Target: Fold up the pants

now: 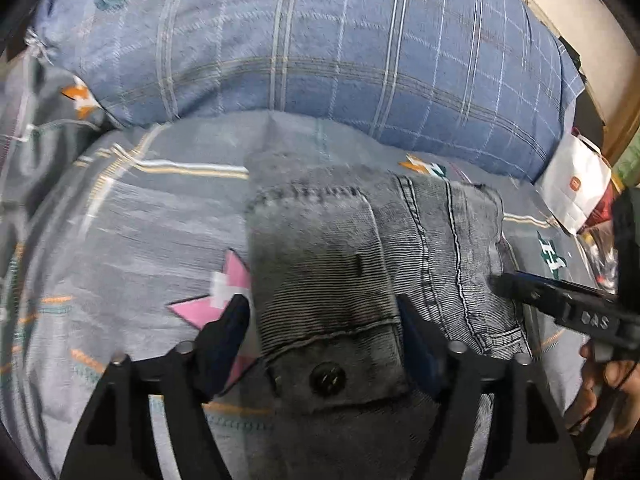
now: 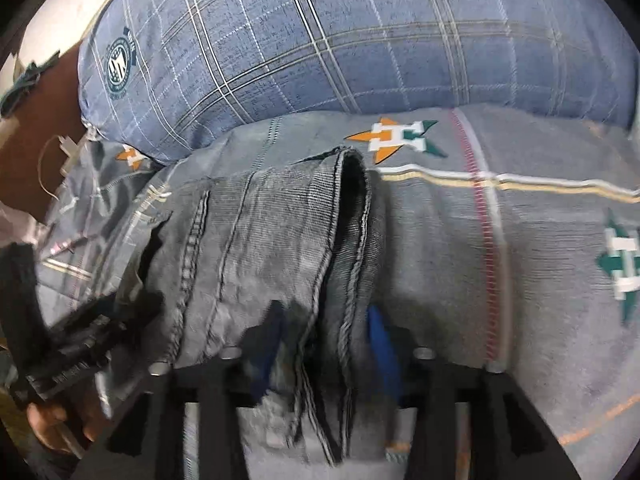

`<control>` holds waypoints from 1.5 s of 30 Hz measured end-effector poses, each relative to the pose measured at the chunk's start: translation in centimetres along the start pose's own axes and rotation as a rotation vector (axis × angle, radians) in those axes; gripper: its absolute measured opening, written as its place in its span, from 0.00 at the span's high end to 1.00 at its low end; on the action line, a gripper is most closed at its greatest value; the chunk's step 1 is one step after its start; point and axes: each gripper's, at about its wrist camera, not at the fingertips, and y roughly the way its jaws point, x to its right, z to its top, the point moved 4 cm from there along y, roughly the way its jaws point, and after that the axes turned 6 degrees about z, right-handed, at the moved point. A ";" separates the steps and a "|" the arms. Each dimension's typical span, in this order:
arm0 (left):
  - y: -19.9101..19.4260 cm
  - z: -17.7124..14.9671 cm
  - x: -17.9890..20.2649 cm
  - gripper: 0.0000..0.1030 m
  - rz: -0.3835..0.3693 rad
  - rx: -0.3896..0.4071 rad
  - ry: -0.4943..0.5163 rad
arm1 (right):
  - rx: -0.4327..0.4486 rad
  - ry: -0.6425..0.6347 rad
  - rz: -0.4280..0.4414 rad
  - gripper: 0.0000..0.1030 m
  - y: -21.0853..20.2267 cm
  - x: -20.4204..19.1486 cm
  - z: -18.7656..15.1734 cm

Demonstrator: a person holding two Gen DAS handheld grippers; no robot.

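**Grey denim pants folded up on the bed**

Grey jeans (image 1: 360,264) sat in a folded stack on the patterned grey bedsheet (image 1: 132,232), just below a blue plaid pillow (image 1: 320,40). Left gripper (image 1: 324,320) was spread wide around the buttoned pocket flap (image 1: 332,372), pads not pressing. Only the right wrist view showed the open hem (image 2: 354,200); right gripper (image 2: 328,332) straddled the seam edge there, jaws apart. A white bag (image 1: 576,188) only showed up in the left view.

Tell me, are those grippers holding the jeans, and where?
Neither holds them. The left gripper stands open astride the jeans at the buttoned pocket flap; the right gripper stands open astride a seamed edge.
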 end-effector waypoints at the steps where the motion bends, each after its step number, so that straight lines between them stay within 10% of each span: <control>1: -0.9 -0.1 -0.1 0.26 0.012 0.021 -0.004 | 0.027 -0.021 -0.028 0.48 -0.9 -0.5 -0.3; 6: -3.7 -1.8 0.0 0.17 0.098 0.107 -0.013 | 0.103 -0.119 -0.084 0.37 -2.4 -3.1 -3.1; 10: -0.9 -4.5 2.3 0.15 0.197 0.023 0.152 | 0.029 -0.143 -0.156 0.34 0.9 -2.5 -5.4; 16: -6.9 -3.7 2.6 0.15 0.200 0.151 0.093 | 0.157 -0.160 -0.183 0.30 -5.6 -3.8 -5.5; 21: -12.1 -4.9 3.7 0.09 0.230 0.248 0.109 | 0.303 -0.182 -0.182 0.00 -11.4 -5.8 -8.2; 45: -17.2 -7.1 4.5 0.04 0.106 0.186 0.061 | 0.261 -0.245 -0.295 0.00 -12.6 -9.6 -11.6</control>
